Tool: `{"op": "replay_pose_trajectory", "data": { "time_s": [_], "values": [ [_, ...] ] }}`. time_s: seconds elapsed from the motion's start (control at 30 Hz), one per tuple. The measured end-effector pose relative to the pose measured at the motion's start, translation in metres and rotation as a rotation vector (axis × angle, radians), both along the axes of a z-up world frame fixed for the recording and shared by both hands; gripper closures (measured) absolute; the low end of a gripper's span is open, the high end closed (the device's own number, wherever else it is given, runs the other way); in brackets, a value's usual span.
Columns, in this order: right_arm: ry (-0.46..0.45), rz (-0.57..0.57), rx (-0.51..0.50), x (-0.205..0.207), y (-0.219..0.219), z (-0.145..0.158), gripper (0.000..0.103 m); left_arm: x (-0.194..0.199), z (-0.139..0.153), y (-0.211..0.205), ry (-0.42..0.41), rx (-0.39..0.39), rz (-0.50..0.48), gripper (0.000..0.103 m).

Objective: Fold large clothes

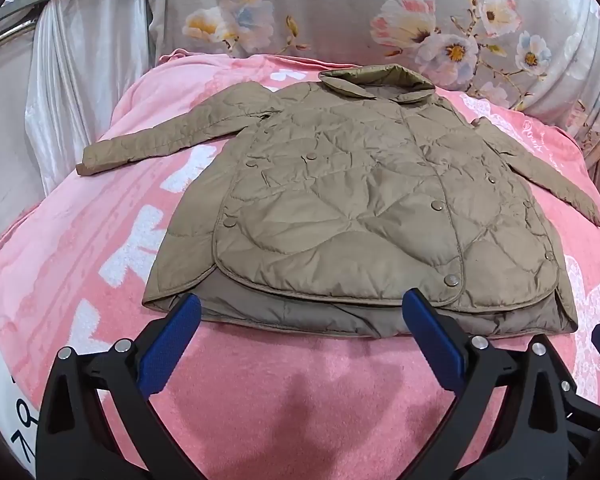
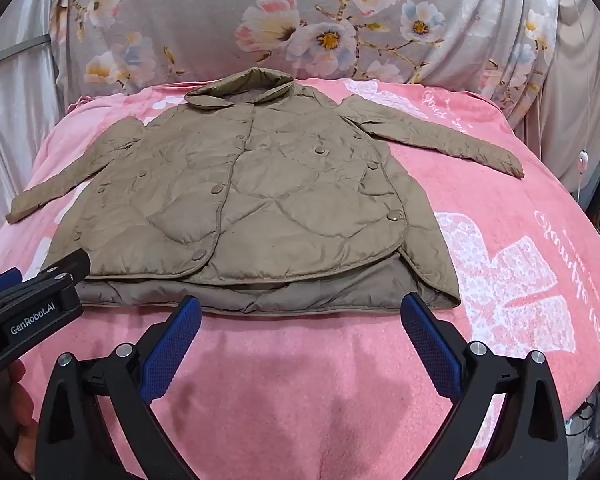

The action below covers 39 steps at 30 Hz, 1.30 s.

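A: Where does the fold stand?

B: By the look of it, nothing is folded yet. The pink blanket [image 1: 80, 260] covers the bed, and the quilted jacket [image 1: 340, 200] lies flat on it, front up and snapped shut, collar [image 1: 376, 80] at the far end, hem towards the tools.

A: And the sleeves?

B: Both are spread outward. From the left hand-held gripper [image 1: 300, 316], the left sleeve [image 1: 160, 144] runs out ahead and to its left. From the right hand-held gripper [image 2: 300, 316], the right sleeve [image 2: 440, 136] runs ahead and to its right.

A: Are the tools holding anything?

B: No. Each one's jaws are spread wide with nothing between them, and each hangs just short of the hem, tilted down at it. In the right wrist view, the left one also shows at the left edge, beside the jacket's near left corner.

A: So what does the next move call for?

B: Probably a reach past the hem, each tool to a sleeve or side edge, closing on the padded cloth and carrying it inward across the body. The slippery quilting may need a deep bite.
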State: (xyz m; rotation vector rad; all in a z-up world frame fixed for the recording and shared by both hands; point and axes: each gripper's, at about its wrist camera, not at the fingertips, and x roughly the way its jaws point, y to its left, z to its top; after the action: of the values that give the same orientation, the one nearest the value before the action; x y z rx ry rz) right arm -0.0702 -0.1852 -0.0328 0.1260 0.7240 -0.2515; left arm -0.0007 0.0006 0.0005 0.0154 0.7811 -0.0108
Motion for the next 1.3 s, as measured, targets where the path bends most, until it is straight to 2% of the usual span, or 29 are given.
{"op": "replay_pose_trajectory", "data": {
  "time_s": [0.87,1.3],
  "values": [
    [0.001,0.003,0.004,-0.003,0.003,0.002,0.005,-0.007,0.001,0.01,0.01,0.002,0.001,0.005],
    [0.002,0.003,0.005,-0.002,0.003,0.001,0.005,-0.006,-0.003,0.002,0.011,0.011,0.0,0.005]
  ]
}}
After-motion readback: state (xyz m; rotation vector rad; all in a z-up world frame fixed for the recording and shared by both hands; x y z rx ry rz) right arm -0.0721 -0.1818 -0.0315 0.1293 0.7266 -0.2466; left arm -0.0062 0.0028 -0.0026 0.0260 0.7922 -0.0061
